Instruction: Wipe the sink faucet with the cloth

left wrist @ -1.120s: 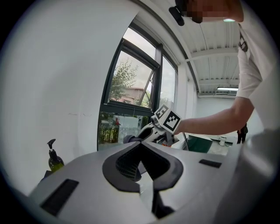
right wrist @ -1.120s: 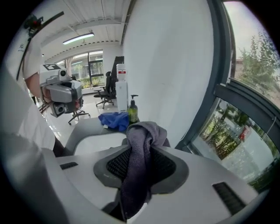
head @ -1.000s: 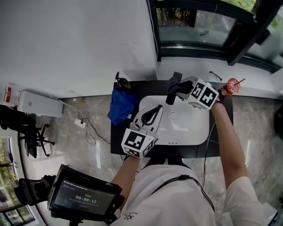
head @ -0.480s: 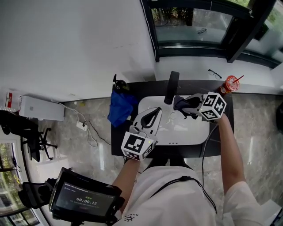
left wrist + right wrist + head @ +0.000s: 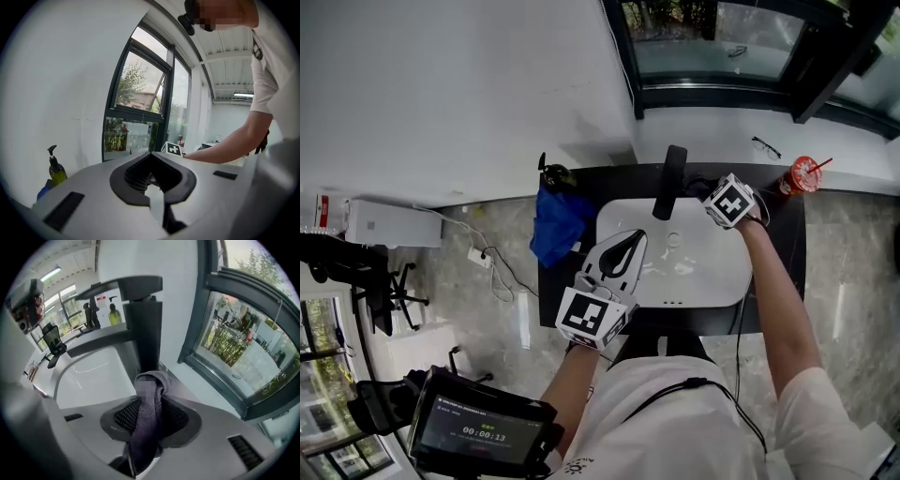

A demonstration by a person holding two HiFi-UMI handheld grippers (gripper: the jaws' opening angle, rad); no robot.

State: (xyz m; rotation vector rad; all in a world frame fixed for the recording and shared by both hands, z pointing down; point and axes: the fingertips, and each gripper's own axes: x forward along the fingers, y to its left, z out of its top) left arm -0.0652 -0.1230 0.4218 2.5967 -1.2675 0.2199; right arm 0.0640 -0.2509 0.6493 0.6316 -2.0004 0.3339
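The black faucet (image 5: 668,183) stands at the back rim of the white sink (image 5: 712,281). My right gripper (image 5: 712,195) sits just right of the faucet, low by its base, pointing steeply down. In the right gripper view the gripper (image 5: 154,401) is shut on a grey cloth (image 5: 147,427). The cloth's bunched end pokes past the jaws, right at the foot of the faucet column (image 5: 143,329); whether it touches I cannot tell. My left gripper (image 5: 623,251) hovers over the sink's left rim, jaws together and empty (image 5: 151,159).
A blue rag (image 5: 555,223) and a soap bottle (image 5: 555,174) lie on the black counter (image 5: 778,272) left of the sink. A red cup (image 5: 804,175) stands at the back right corner. Glasses (image 5: 766,145) rest on the window sill behind.
My right gripper, still holding the cloth, left the faucet's top, crossed the basin, then dropped beside the faucet's base at the back. The left gripper stayed put.
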